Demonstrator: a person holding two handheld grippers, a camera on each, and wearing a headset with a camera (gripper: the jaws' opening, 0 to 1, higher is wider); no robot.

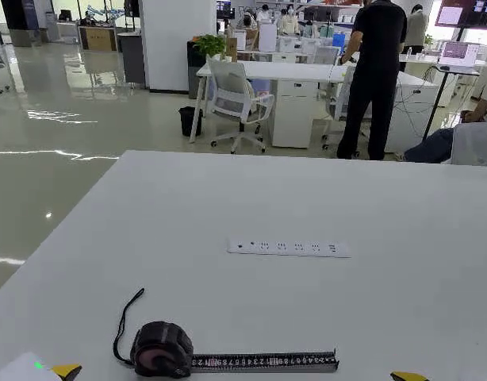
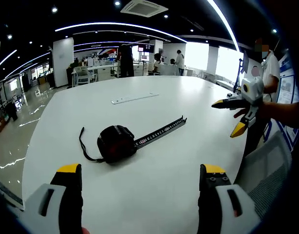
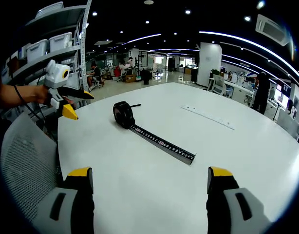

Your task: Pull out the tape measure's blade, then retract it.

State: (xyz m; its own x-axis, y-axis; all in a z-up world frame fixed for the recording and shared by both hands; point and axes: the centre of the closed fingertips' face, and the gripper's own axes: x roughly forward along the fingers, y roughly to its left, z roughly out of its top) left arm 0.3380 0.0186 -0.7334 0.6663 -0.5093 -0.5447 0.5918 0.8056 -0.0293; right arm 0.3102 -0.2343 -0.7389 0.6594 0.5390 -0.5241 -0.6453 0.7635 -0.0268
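Tape measure (image 1: 162, 349) sits at lower left of the head view, lying on its side on the white table (image 1: 402, 302). Its blade (image 1: 263, 363) is already out, flat on the top, running right to the end hook (image 1: 334, 361). A black strap (image 1: 123, 324) loops off the case toward upper left.

My read on handling: case looks compact and dense, w/ a ribbed, rubbery rim, so it should grip well. Blade is thin and springy, stiff lengthwise, but prob. kinks if bent sideways, and its surface looks slick. I'd clamp the case across its two flat faces w/ one gripper and take the end hook w/ the other, so the spring return can't whip it back.

Left gripper (image 2: 140, 169) is at bottom of its own view, jaws spread wide, nothing between them, case just ahead at centre. Right gripper (image 3: 149, 171) is likewise wide open and empty, blade crossing mid-frame ahead of it. Both are well apart from the tape.

Power strip (image 1: 288, 248) lies beyond, mid-frame in the head view, untouched.
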